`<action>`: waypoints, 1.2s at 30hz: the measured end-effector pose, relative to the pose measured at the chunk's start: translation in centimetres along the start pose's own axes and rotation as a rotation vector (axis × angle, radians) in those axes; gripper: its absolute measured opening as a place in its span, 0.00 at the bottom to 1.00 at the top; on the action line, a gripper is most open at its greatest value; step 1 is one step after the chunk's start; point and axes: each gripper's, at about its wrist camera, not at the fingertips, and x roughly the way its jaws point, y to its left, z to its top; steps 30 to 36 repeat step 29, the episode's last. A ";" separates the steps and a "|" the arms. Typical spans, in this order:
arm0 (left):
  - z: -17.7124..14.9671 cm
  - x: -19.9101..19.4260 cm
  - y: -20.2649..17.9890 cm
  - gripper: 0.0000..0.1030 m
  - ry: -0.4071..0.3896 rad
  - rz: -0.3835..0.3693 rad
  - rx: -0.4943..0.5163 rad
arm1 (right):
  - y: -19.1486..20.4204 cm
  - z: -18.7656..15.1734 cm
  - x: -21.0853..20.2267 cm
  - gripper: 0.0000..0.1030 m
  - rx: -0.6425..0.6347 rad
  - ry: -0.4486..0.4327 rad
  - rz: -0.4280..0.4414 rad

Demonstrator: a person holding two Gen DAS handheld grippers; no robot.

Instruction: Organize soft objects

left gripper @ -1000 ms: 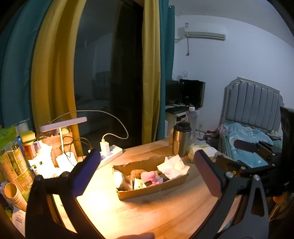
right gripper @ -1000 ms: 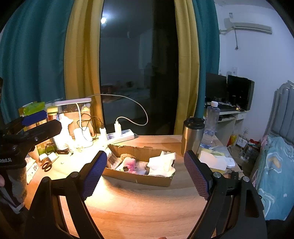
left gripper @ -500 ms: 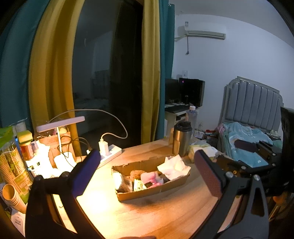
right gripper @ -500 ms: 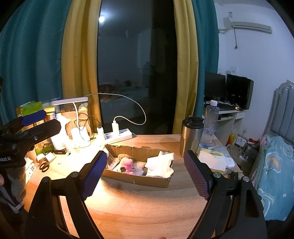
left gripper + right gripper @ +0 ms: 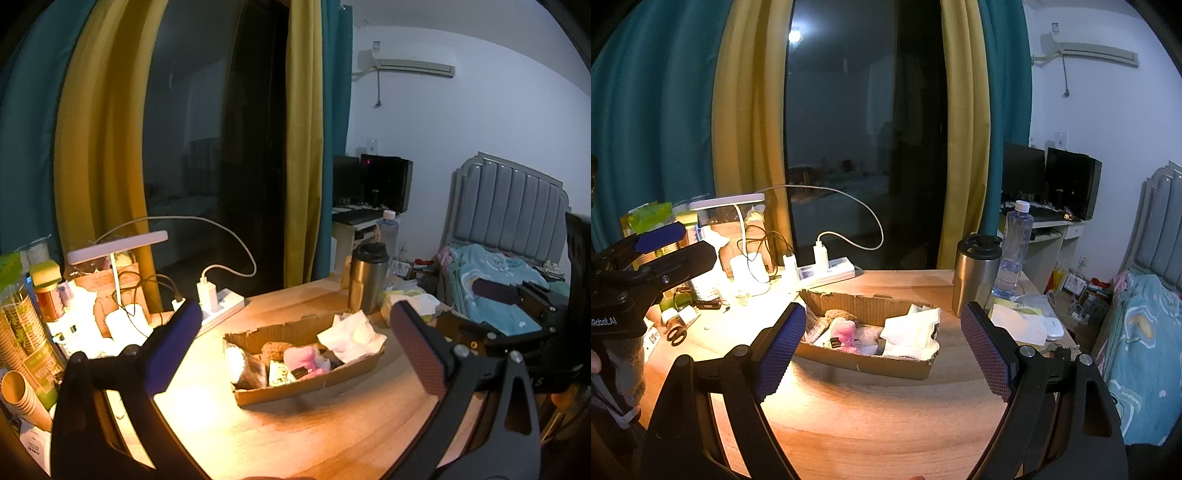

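Both claws are held above the bench (image 5: 871, 417) with nothing between their fingers. The left claw (image 5: 295, 343) is spread wide and is empty; the right claw (image 5: 882, 347) is spread wide and is empty as well. In front of each claw, framed between its two fingers, the cardboard tray (image 5: 871, 363) is seen lying on the bench. The soft things are gathered inside it: a pink plush (image 5: 846, 332) near the middle, a brown fuzzy piece (image 5: 275, 349) just behind it, and white crumpled cloths (image 5: 912, 332) toward the end that lies nearer the steel tumbler (image 5: 977, 275). No soft thing is seen on the bare wood between the claws and the tray.

Compared with one second ago, very little was changed. The views were shifted only slightly, the tray is now seen a little more centred between the fingers, and its contents were not moved. The fingers were kept at the same wide opening.

From this it is judged that no grasp is in progress. Such a scene fits two stages: either the things in the tray are still to be taken out and sorted, or they were already collected there. Which one is true cannot be told from this moment.
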 end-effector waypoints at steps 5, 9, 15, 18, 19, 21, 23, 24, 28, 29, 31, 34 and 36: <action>-0.1 0.6 0.1 1.00 0.006 0.001 -0.002 | -0.2 0.0 0.2 0.86 -0.001 0.002 0.002; -0.3 1.5 0.2 1.00 0.015 0.003 0.000 | -0.3 0.1 0.4 0.86 0.004 0.004 0.003; -0.3 2.2 0.3 1.00 0.025 0.004 -0.002 | -0.5 0.2 0.7 0.86 0.003 0.009 0.003; -0.2 2.5 0.4 1.00 0.029 0.008 -0.004 | -0.7 0.2 0.9 0.86 0.005 0.008 0.005; -0.2 2.7 0.6 1.00 0.030 0.009 -0.005 | -0.8 0.2 1.1 0.86 0.006 0.008 0.007; -0.2 3.0 0.6 1.00 0.034 0.011 -0.006 | -0.9 0.2 1.4 0.86 0.004 0.010 0.011; -0.2 3.5 0.7 1.00 0.041 0.014 -0.005 | -1.3 0.2 2.0 0.86 0.005 0.017 0.013; -0.2 3.7 0.7 1.00 0.045 0.016 -0.003 | -1.4 0.2 2.2 0.86 0.007 0.019 0.013; -0.2 4.6 0.8 1.00 0.054 0.019 -0.003 | -1.9 0.3 2.8 0.86 0.008 0.026 0.019; -0.2 4.9 0.8 1.00 0.058 0.020 -0.005 | -2.1 0.4 3.1 0.86 0.007 0.029 0.019; -0.2 4.9 0.8 1.00 0.058 0.020 -0.005 | -2.1 0.4 3.1 0.86 0.007 0.029 0.019; -0.2 4.9 0.8 1.00 0.058 0.020 -0.005 | -2.1 0.4 3.1 0.86 0.007 0.029 0.019; -0.2 4.9 0.8 1.00 0.058 0.020 -0.005 | -2.1 0.4 3.1 0.86 0.007 0.029 0.019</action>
